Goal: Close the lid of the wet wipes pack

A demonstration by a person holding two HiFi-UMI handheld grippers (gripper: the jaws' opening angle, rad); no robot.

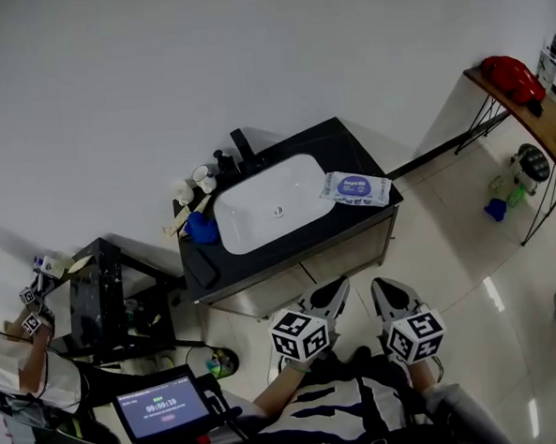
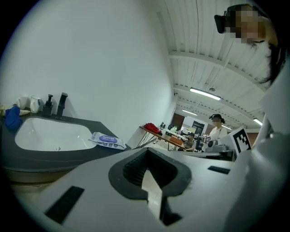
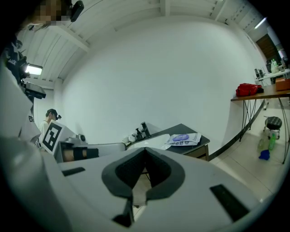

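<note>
Jaws together and empty, the left gripper (image 1: pixel 333 292) and right gripper (image 1: pixel 388 292) should reach the wet wipes pack (image 1: pixel 355 188) beside the sink (image 1: pixel 255 206) and press its lid flat.

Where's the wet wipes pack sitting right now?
In the head view, the wet wipes pack lies on the black countertop, just right of the white sink basin, near the counter's right edge.

The tablet screen (image 1: pixel 163 406) shows a timer that seems to read 00:00:10.
</note>
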